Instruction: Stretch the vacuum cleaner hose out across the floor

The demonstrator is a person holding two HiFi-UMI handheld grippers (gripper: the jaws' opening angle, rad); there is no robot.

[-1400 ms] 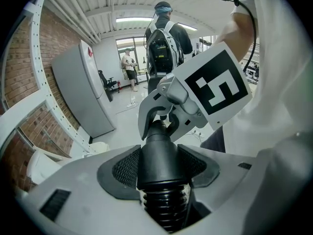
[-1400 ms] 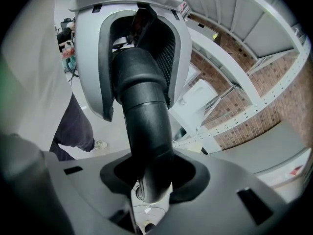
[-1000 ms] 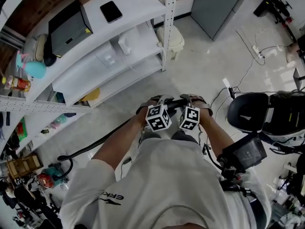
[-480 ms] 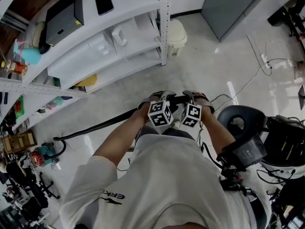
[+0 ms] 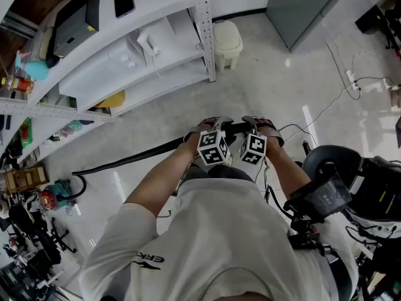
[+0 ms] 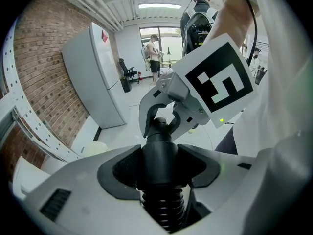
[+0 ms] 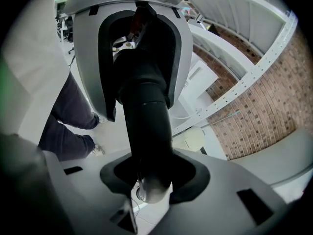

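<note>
The black vacuum hose [image 5: 135, 157] runs across the pale floor from a curl at the left up to both grippers in front of my body. My left gripper [image 5: 212, 130] is shut on the hose's smooth cuff [image 6: 159, 165], with ribbed hose [image 6: 164, 204] showing just below its pads. Right beside it, my right gripper [image 5: 250, 127] is shut on the rigid end tube [image 7: 146, 111]. In the left gripper view the right gripper [image 6: 161, 124] clamps the tube tip ahead. In the right gripper view its own jaws [image 7: 154, 173] hug the tube, with the left gripper [image 7: 137, 43] beyond.
White shelving [image 5: 125, 61] loaded with boxes fills the upper left, a pale bin [image 5: 227, 42] beside its post. A grey cabinet [image 5: 307, 5] stands at the top right. Cables [image 5: 326, 105] and a black machine [image 5: 335, 162] lie at the right, clutter [image 5: 37, 199] at the left. People [image 6: 154, 53] stand far off.
Both grippers, still clamped on the hose end, have moved back from the shelving together. The hose on the floor now lies longer and straighter toward the left.
</note>
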